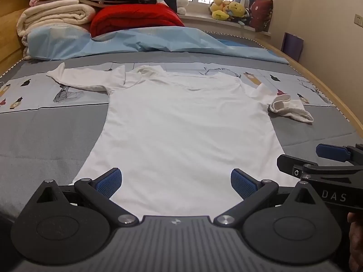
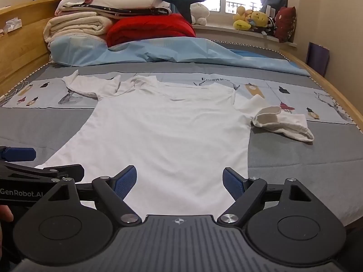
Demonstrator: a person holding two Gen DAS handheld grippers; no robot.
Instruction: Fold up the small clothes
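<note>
While spread flat on the grey bed (image 1: 45,136), white shirt (image 1: 181,122) seen from left wrist: hem nearest, collar far, one sleeve out left, other crumpled at right. Left gripper (image 1: 176,182) wide open over the hem, holding nothing. Right gripper (image 1: 317,161) just beside at right edge, side-on, also parted. Folded blankets (image 1: 68,15) and red quilt (image 1: 136,18) at far end.

From right wrist: shirt (image 2: 168,131) same lie, crumpled sleeve (image 2: 283,124) at right. Right gripper (image 2: 180,181) spread wide above hem, empty. Left gripper (image 2: 45,163) at left edge. Plush toys (image 2: 249,20) on windowsill.
</note>
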